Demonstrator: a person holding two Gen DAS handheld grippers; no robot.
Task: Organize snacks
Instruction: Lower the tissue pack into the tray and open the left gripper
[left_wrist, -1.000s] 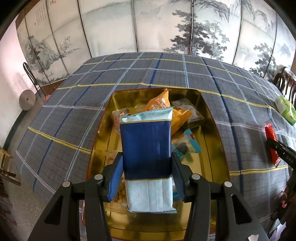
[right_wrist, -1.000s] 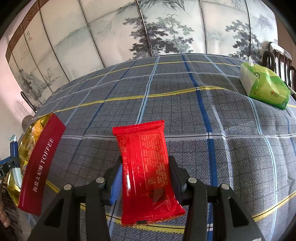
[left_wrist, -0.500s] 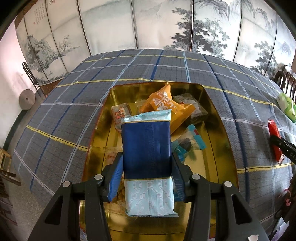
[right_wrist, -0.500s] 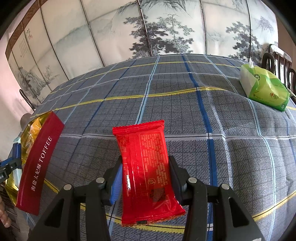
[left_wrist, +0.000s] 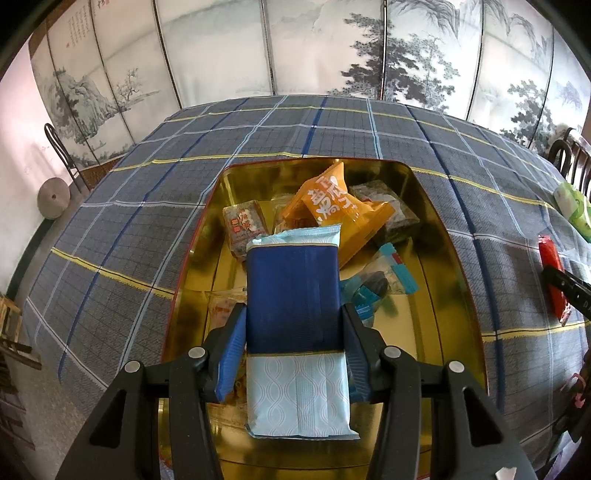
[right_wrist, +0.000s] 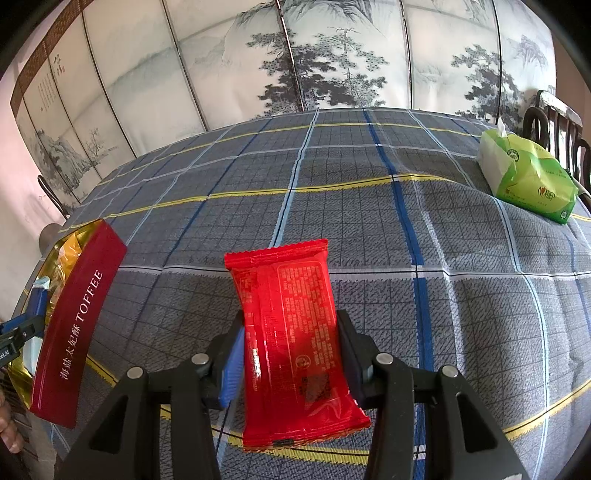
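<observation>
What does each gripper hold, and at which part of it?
The left gripper holds the blue packet by its long sides, near mid-length. The right gripper holds the red packet likewise.

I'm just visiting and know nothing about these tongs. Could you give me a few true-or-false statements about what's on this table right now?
1. The left tongs grip a blue snack packet above the gold tin. True.
2. The right tongs are empty. False: they grip a red snack packet.
3. An orange snack bag lies inside the tin. True.
4. The green tissue pack sits in the tin. False: it rests on the plaid tablecloth, far from the tin.
5. The tin's red side reads TOFFEE. True.
</observation>
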